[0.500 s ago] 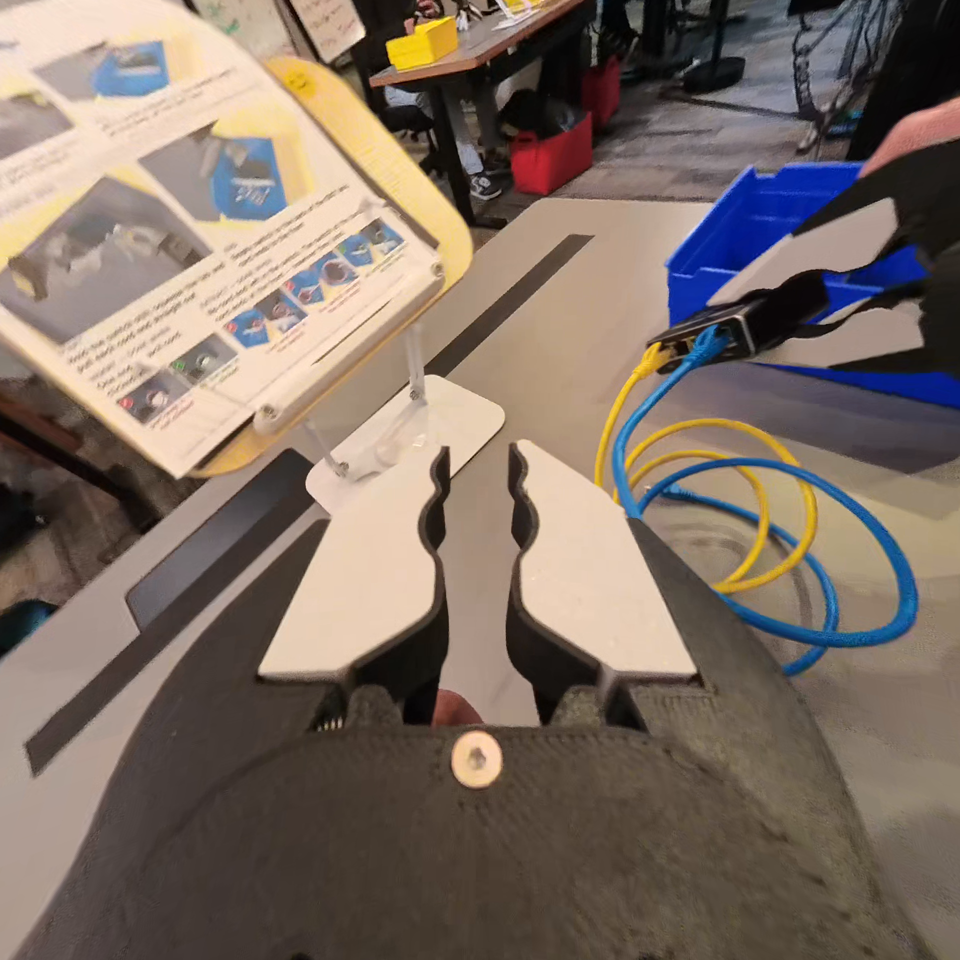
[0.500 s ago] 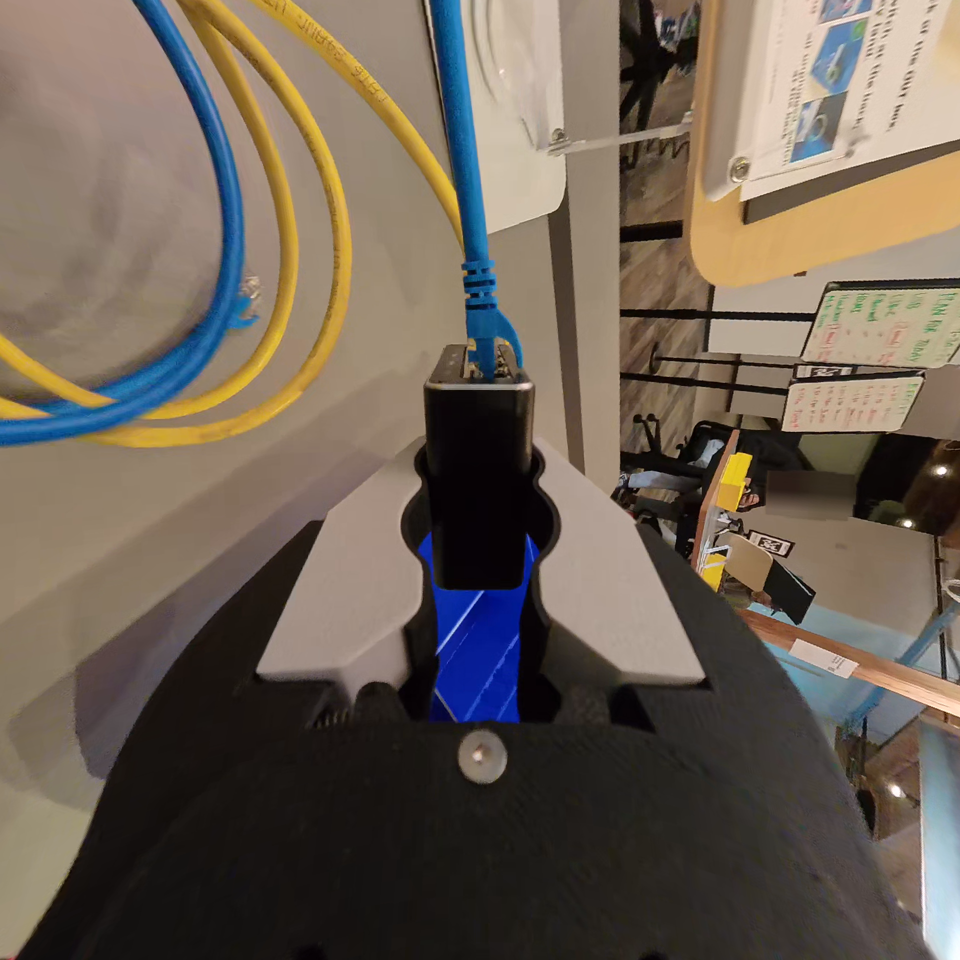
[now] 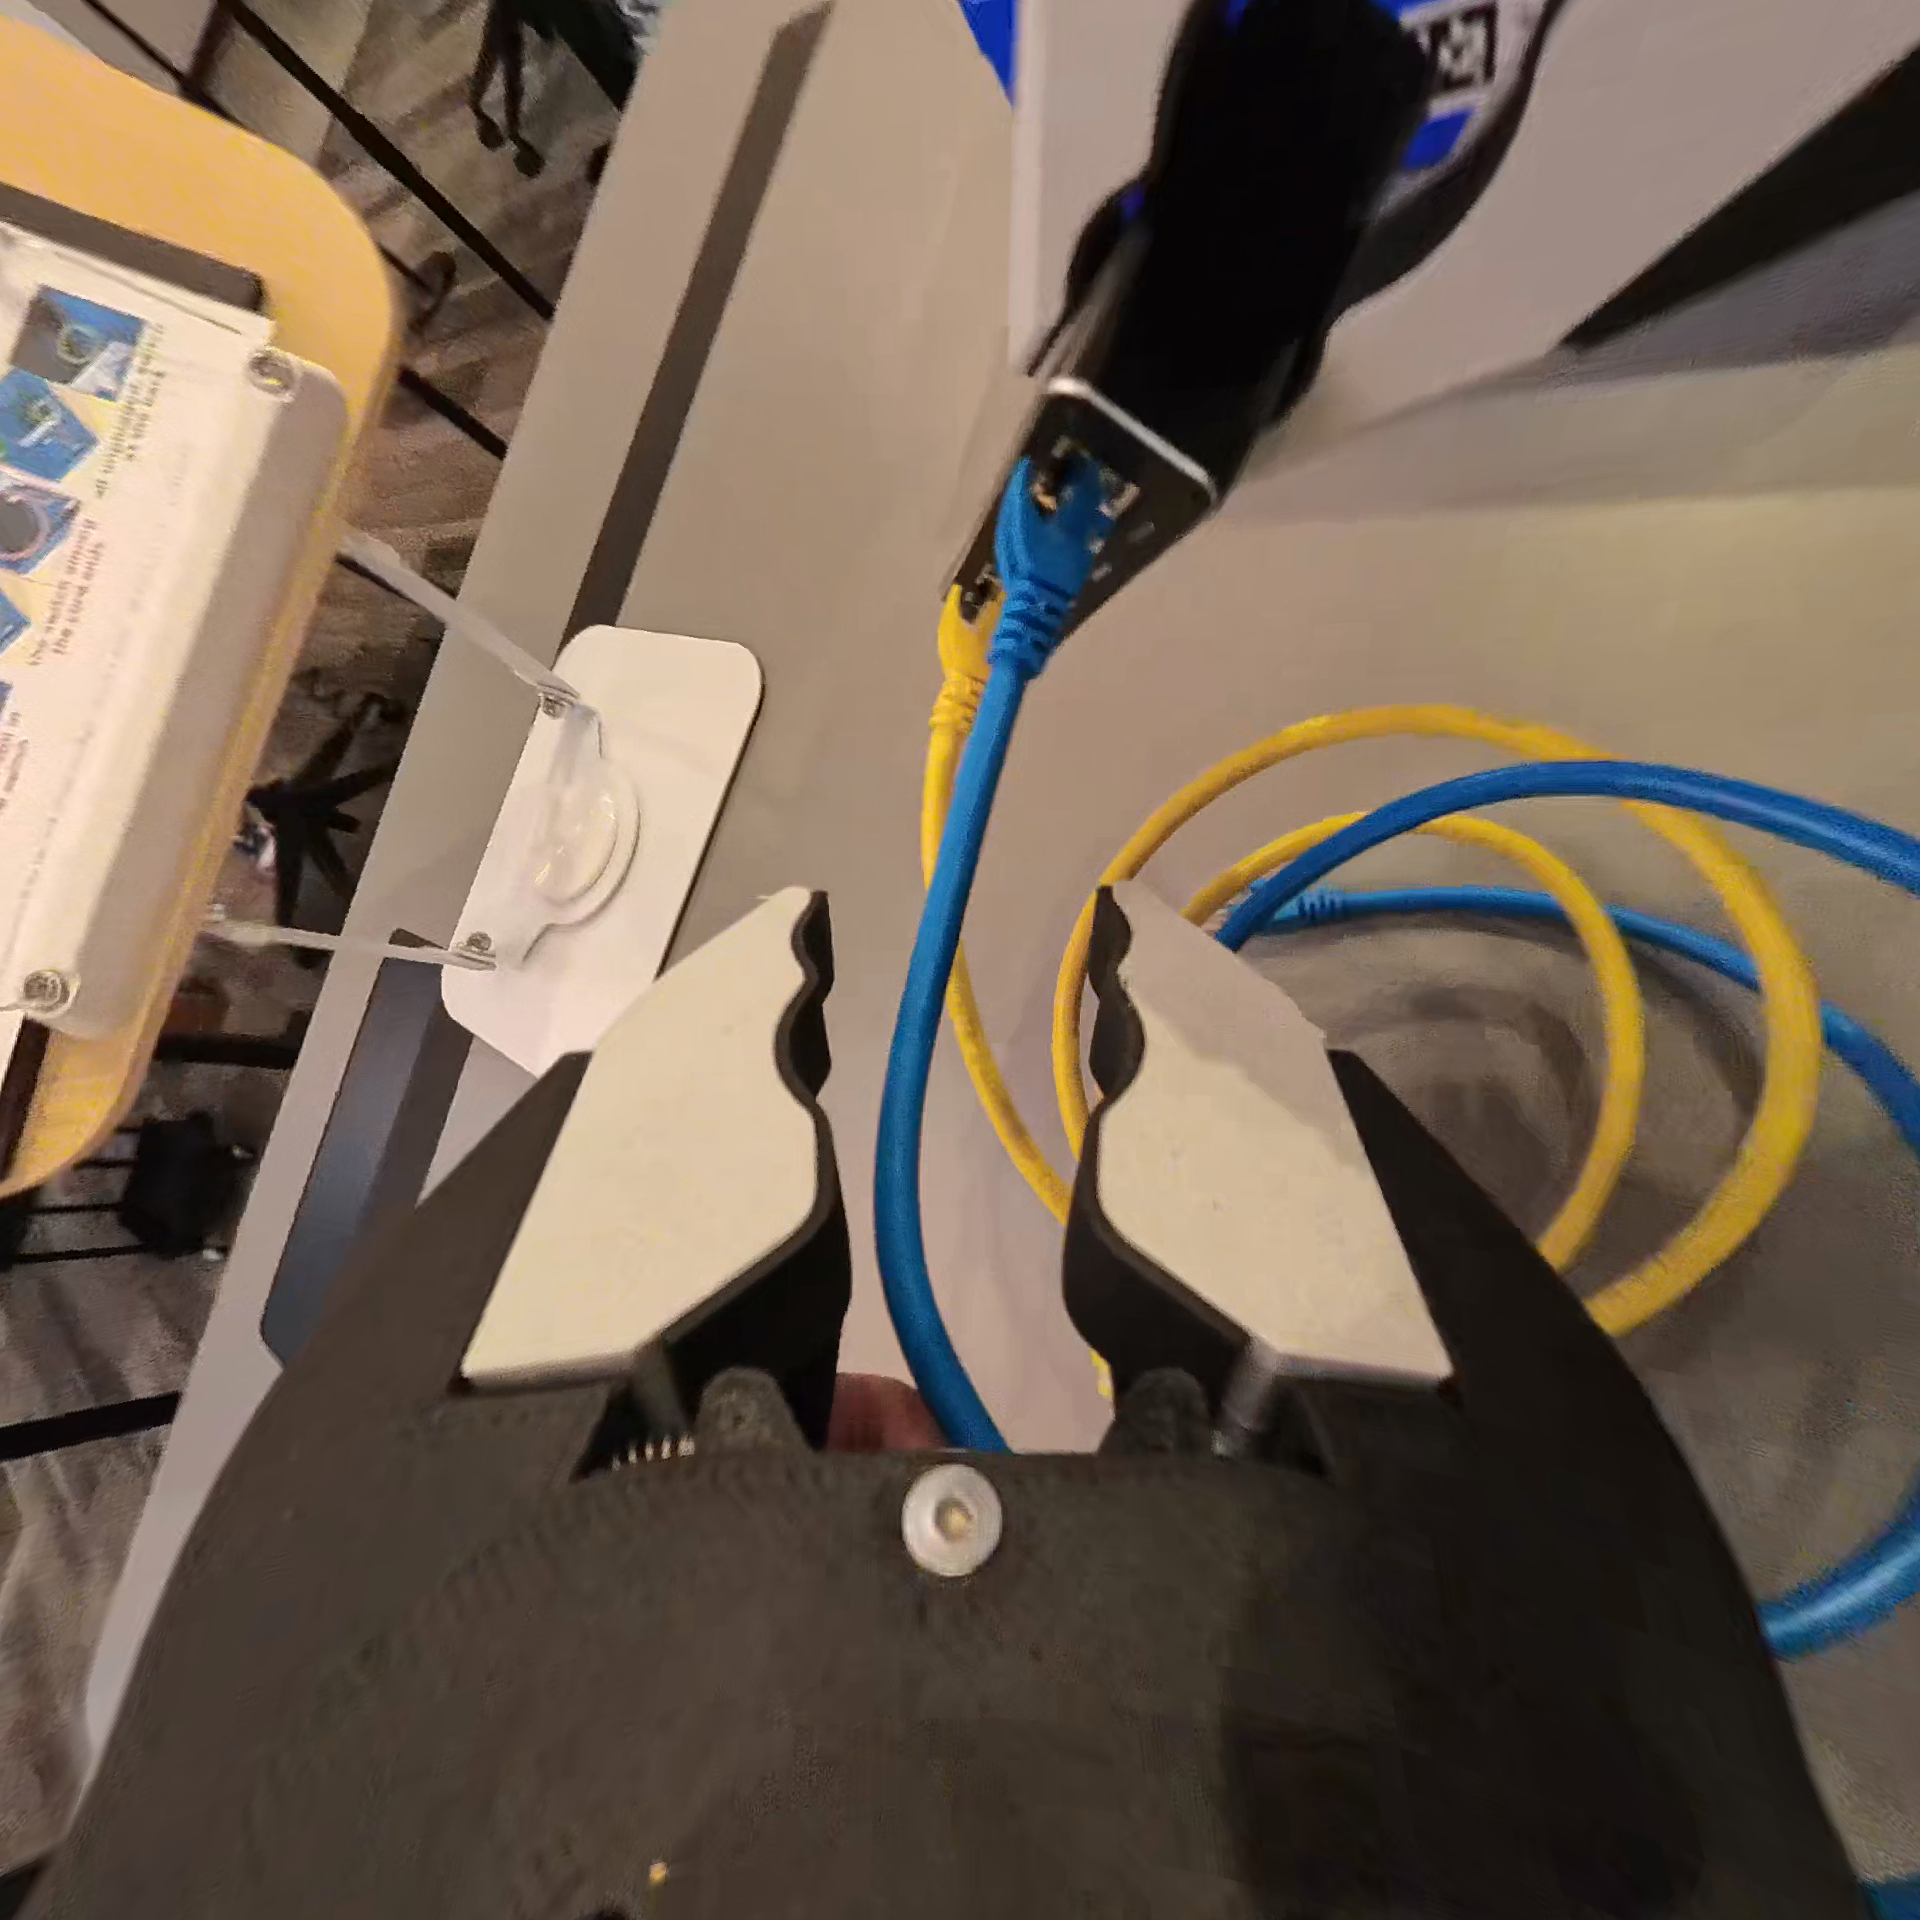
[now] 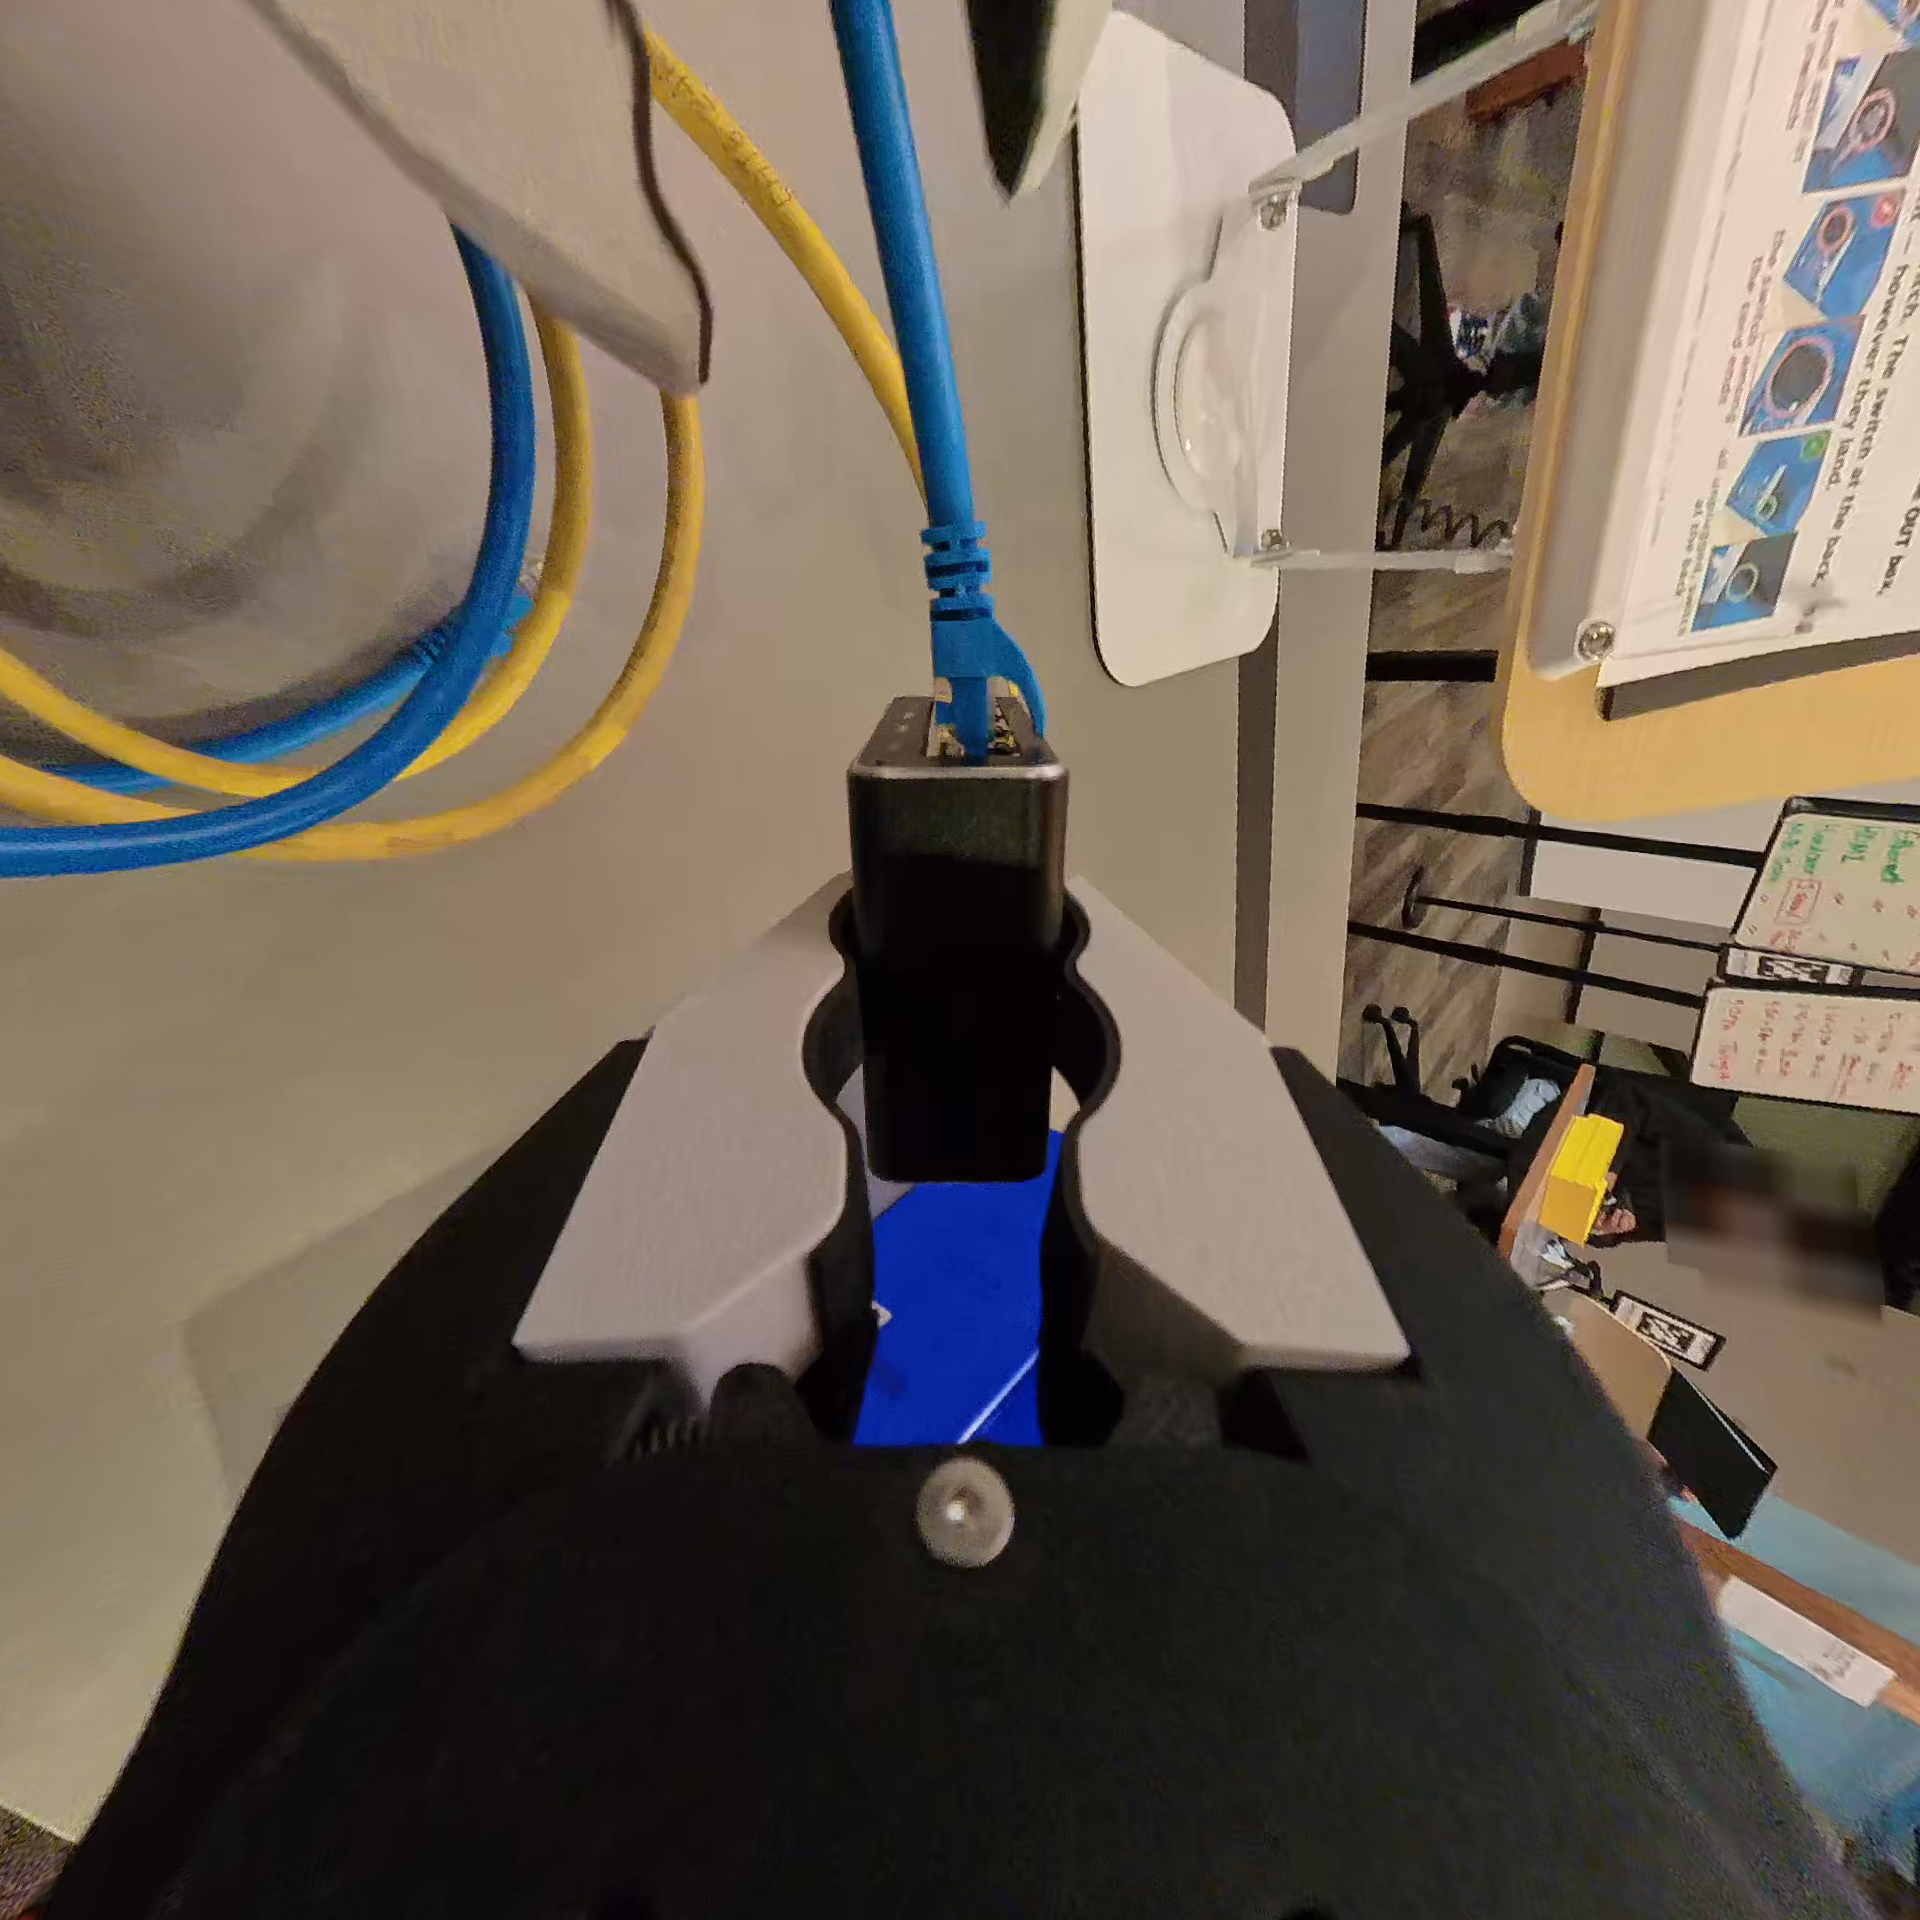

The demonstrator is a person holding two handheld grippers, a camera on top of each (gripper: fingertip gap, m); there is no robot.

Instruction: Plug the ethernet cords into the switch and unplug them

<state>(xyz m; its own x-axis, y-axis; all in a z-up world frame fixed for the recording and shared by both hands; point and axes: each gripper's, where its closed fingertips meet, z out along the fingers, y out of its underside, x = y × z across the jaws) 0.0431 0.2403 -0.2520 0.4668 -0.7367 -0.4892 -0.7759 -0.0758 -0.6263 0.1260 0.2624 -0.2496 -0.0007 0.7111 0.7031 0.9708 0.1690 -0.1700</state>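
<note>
My right gripper (image 4: 961, 940) is shut on the black switch (image 4: 956, 966) and holds it above the grey table; it also shows in the left wrist view (image 3: 1195, 312). A blue cord (image 4: 914, 312) and a yellow cord (image 4: 790, 229) are plugged into its port face. My left gripper (image 3: 961, 914) is open, and the blue cord (image 3: 935, 987) runs between its fingers without touching them. The yellow cord's plug (image 3: 961, 665) sits just beside the blue plug (image 3: 1039, 551). Both cords coil on the table to the right. The left fingers (image 4: 561, 197) show at the top of the right wrist view.
An instruction sheet on a tan board (image 3: 156, 623) stands on a clear holder with a white base (image 3: 613, 831) at the table's left edge (image 4: 1184, 416). A blue bin (image 4: 956, 1320) lies behind the switch. Desks and chairs stand beyond the table. One gripper's finger ends stand about 9 cm off the other's.
My left gripper has opened wider and moved toward the switch, so the blue cord now lies between its fingers. The right gripper still holds the switch.
</note>
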